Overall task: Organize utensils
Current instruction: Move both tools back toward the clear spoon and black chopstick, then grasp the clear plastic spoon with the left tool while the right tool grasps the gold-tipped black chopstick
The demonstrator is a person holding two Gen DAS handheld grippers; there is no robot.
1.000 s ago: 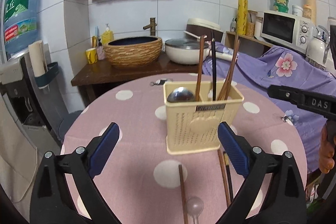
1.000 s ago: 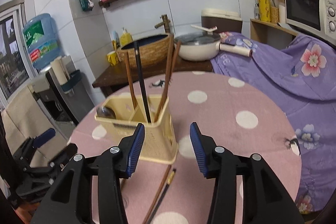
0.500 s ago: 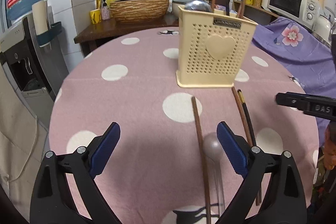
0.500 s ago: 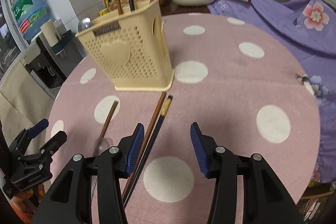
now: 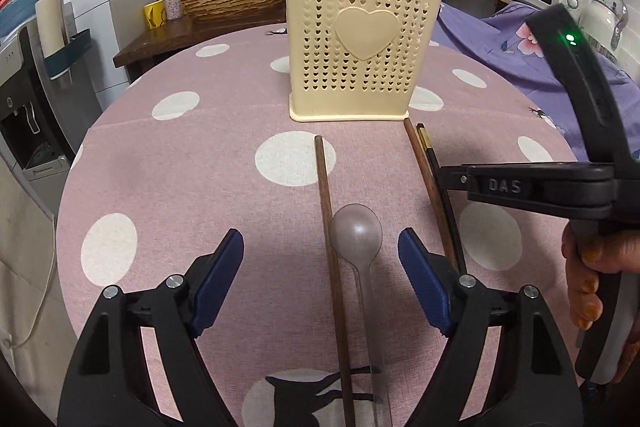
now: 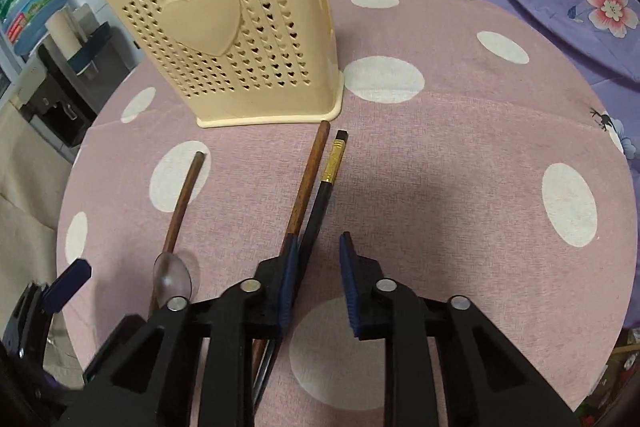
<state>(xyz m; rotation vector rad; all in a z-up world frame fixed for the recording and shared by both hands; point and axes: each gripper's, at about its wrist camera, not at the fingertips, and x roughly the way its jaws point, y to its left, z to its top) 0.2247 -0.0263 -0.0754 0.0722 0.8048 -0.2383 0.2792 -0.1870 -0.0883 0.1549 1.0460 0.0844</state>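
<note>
Kitchen corner with tiled walls; a round counter (image 5: 168, 163) under a pink polka-dot cloth carries the utensils. Cream perforated holder (image 5: 360, 55) stands upright toward the far side, already stocked with several chopsticks and a metal ladle, handles or tips projecting above its rim so each can be drawn out singly.

Four loose pieces lie on the cloth in front of the holder, all roughly parallel and pointing at its base: a lone brown chopstick (image 5: 326, 195), a translucent spoon (image 5: 356, 233) touching it on the right side, and, off to the right, a second brown chopstick (image 6: 310, 171) lying against a black chopstick (image 6: 326, 187) with a gold band. The paired sticks lie side by side (probably why they are approached together).

Left tongs (image 5: 320, 259) are spread wide and closing, straddling the lone chopstick and the spoon bowl; the pads press on nothing yet. Right tongs (image 6: 318, 267) are closing with a gap remaining; the black chopstick passes between the pads while the brown one runs beside or under the left pad, and whether either is touched cannot be told. A hand (image 5: 588, 279) grips the right tool's handle.

Judged stage: both tongs descend for pickup; transfer to the holder is not yet begun.
</note>
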